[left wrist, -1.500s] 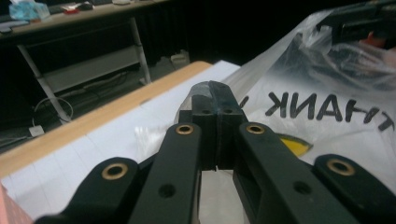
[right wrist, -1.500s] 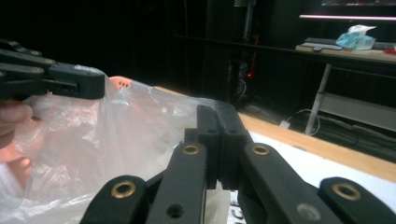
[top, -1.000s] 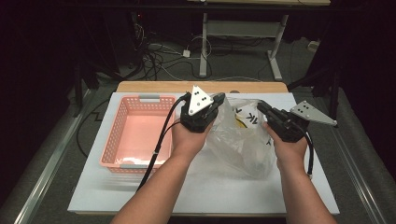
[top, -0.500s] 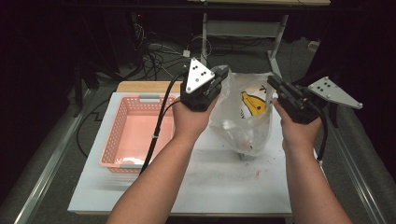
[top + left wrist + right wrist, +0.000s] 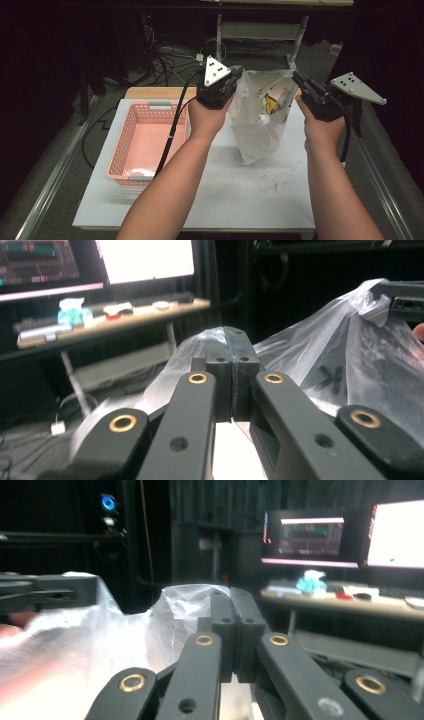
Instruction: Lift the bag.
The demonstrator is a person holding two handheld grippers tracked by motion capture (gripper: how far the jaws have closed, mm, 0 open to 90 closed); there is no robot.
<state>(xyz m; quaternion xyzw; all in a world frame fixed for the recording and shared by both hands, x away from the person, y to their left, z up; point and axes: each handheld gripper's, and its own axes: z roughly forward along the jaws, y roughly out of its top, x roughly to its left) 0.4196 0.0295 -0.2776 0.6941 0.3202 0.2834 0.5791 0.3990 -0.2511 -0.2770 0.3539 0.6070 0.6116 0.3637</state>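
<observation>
**Bag held up by both rims, above the board**

I have the clear crinkly plastic bag (image 5: 262,120) hanging between both tools over the white table board (image 5: 240,195); its bottom corner is at or just above the board, I cannot tell if it touches; the pink perforated plastic basket (image 5: 150,142) sits well to its left, nothing in it that I can see. My left gripper (image 5: 235,76) is clamped on the bag's left rim; in the left gripper view the pads (image 5: 231,360) meet with film pinched between them. My right gripper (image 5: 298,80) is likewise clenched on the right rim; film bunches at the tips (image 5: 233,611) in the right gripper view.

Handling, my read: thin soft film, light, slippery, no stiffness; it sags and folds; a yellow item (image 5: 271,105) shows inside, so weight sits low and may swing. Best hold is the gathered rim on both sides, doubled film, mouth kept up.
</observation>
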